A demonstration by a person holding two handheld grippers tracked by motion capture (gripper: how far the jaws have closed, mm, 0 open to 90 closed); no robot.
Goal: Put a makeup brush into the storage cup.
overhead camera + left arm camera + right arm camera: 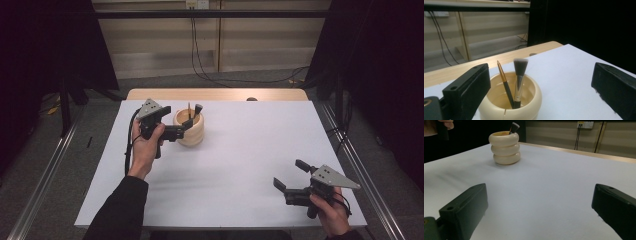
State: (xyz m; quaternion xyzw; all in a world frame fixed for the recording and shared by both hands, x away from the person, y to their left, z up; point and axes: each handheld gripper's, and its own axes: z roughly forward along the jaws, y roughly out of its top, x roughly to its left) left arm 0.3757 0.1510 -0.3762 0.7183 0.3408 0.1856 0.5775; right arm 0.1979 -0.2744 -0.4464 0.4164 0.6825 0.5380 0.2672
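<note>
Brushes (518, 80) stand in ribbed holder (192, 131), left gripper (192, 116) wide beside it.

Brush (519, 75) handles' lower ends hidden inside the holder (534, 97) — holder base cut by the frame edge. Dark spot (252, 99) on worktop's (240, 165) far edge — too small to identify.
</note>
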